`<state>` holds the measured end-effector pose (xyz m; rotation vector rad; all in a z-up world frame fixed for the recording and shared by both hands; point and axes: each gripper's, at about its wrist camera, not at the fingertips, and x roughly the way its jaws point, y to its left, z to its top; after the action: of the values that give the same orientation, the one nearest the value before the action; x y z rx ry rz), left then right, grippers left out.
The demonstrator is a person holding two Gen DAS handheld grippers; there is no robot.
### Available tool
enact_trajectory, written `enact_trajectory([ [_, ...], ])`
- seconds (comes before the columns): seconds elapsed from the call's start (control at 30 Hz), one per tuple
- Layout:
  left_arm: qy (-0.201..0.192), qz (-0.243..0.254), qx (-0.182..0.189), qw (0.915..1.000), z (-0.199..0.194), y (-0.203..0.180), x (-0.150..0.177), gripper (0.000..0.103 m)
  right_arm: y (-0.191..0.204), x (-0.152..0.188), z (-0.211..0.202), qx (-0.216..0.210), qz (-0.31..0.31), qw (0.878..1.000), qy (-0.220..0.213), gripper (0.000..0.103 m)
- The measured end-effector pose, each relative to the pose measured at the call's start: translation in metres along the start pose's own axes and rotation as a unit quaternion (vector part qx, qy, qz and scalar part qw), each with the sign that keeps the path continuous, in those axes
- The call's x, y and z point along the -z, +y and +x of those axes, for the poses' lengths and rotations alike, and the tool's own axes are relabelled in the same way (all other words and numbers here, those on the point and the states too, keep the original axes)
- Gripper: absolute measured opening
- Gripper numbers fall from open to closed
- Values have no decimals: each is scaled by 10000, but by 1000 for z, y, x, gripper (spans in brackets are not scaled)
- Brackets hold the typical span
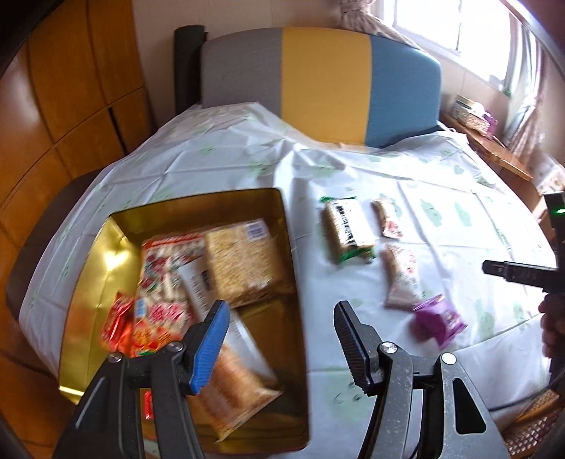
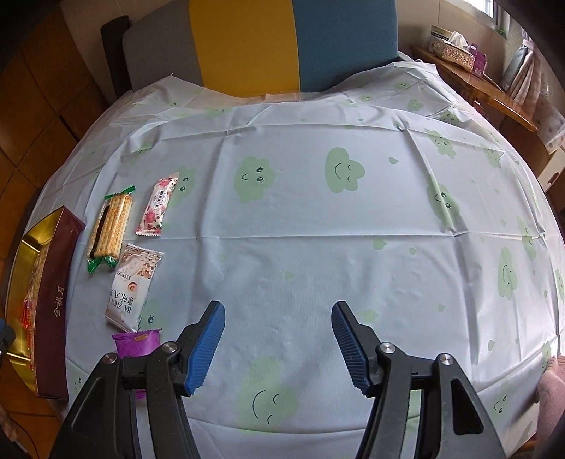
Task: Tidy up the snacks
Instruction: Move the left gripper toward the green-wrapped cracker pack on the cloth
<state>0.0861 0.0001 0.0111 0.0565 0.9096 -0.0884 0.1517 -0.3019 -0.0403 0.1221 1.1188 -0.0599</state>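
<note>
- A pale tablecloth (image 2: 300, 247) printed with green smiling clouds covers the table; creases cross it.
- At twelve o'clock stands a chair back (image 2: 261, 42) in grey, yellow and blue panels. Wooden cabinets (image 1: 53, 106) fill the nine o'clock side, a window (image 1: 441, 24) with curtains sits up at one o'clock, and a tissue box (image 2: 452, 47) rests on a wooden ledge there.
- The gold-lined box (image 1: 268, 197) lies at eight o'clock in the left wrist view, holding cracker packs and red wrappers.
- Loose on the cloth just beside it: a green-ended cracker pack (image 2: 111, 226), a floral bar (image 2: 159, 204), a white packet (image 2: 132, 286) and a purple packet (image 2: 137, 344).
- The left gripper (image 1: 279, 342) hangs spread over the box's edge, pinching nothing.
- The right gripper (image 2: 279, 344) stands spread over bare cloth, empty.
- The box contents are smeared by blur; the purple packet is partly hidden behind the right gripper's finger.
</note>
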Motion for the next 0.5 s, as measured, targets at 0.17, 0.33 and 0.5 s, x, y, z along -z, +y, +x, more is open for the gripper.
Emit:
enact_trajectory([
  [0.17, 88, 145, 171, 9997, 17, -26, -20, 62, 0, -2, -3, -8, -12, 10000, -71, 64],
  [0.33, 187, 271, 300, 9990, 40, -48, -40, 62, -1, -3, -5, -26, 19, 9999, -99, 64],
  [0.5, 398, 389, 336, 9979, 75, -68, -66, 62, 3, -3, -10, -94, -68, 9998, -169, 64],
])
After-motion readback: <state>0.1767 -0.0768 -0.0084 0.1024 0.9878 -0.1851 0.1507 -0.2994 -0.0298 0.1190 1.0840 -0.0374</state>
